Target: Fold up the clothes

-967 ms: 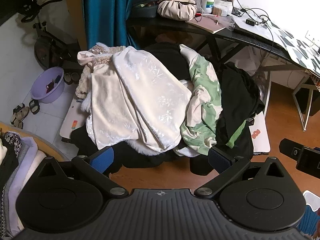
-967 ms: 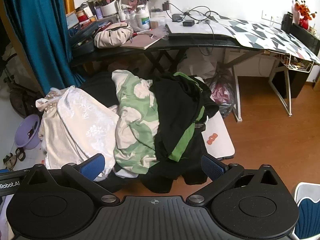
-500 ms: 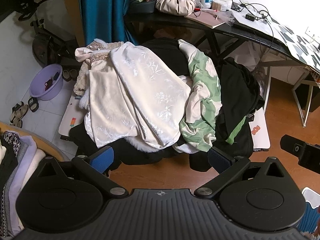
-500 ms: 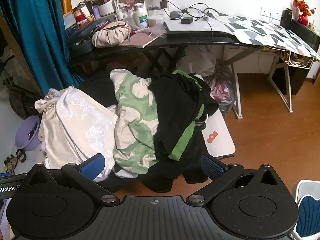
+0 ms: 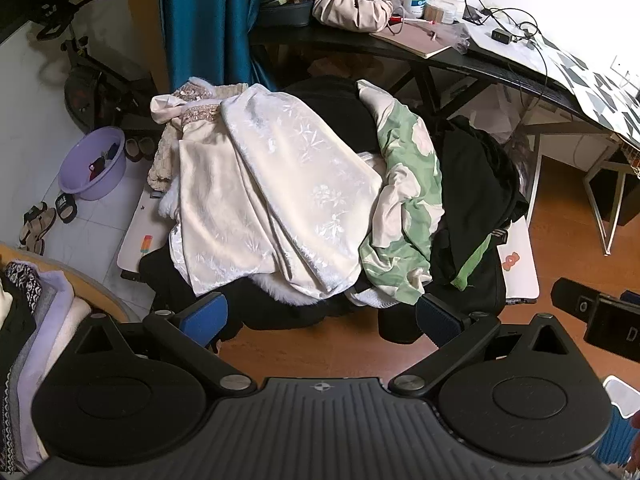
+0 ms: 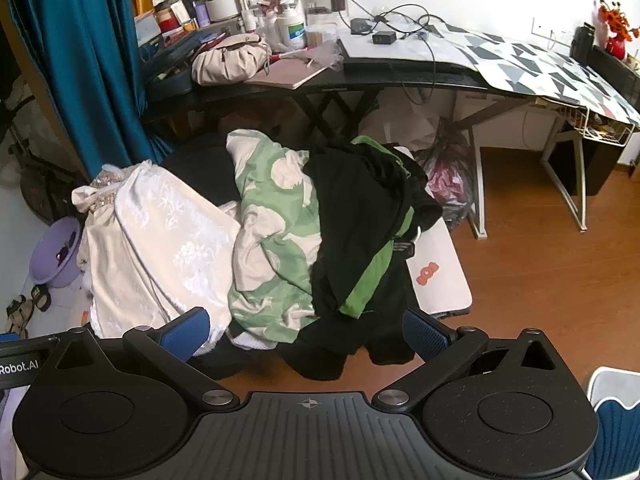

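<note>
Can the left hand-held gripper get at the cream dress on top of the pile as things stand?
Probably yes. The left hand-held gripper is open and empty, and the cream dress lies on top of the pile with nothing over it or between them. It would only need to move forward and down.

My fingers (image 5: 204, 312) carry blue, finely ribbed pads on matt black plastic arms. At twelve o'clock, the cream garment (image 5: 288, 184) is satiny cloth with a woven floral sheen; the green floral garment (image 6: 276, 232) looks soft and matt. The floor (image 6: 540, 280) is smooth, glossy wood. The basin (image 5: 94, 168) at ten o'clock is shiny lilac plastic.
</note>
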Demonstrator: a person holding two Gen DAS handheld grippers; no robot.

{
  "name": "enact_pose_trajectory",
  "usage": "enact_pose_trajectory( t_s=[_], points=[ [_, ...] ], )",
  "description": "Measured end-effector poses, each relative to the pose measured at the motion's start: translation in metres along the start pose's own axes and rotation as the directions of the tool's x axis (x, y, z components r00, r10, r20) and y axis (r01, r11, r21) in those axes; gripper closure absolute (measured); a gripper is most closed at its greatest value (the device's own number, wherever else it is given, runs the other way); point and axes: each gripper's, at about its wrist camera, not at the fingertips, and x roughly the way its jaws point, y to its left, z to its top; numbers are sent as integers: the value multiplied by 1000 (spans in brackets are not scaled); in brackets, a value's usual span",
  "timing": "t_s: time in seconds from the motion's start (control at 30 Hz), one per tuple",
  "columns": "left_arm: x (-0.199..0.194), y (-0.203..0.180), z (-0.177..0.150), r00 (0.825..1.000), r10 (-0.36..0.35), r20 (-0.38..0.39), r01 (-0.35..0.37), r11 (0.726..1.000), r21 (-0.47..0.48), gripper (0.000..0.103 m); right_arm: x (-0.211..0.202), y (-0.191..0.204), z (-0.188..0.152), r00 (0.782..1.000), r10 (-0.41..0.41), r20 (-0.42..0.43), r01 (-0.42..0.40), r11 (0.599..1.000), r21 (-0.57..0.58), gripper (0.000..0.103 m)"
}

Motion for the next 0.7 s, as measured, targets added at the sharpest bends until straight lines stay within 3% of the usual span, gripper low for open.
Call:
enact_pose_trajectory(
  t_s=[0.7],
  points=[
    [-3, 4, -7, 1000, 4, -7, -4, 1000, -12, 0, -4, 5, -3, 1000, -1, -9, 1, 1000, -31, 1]
  ],
)
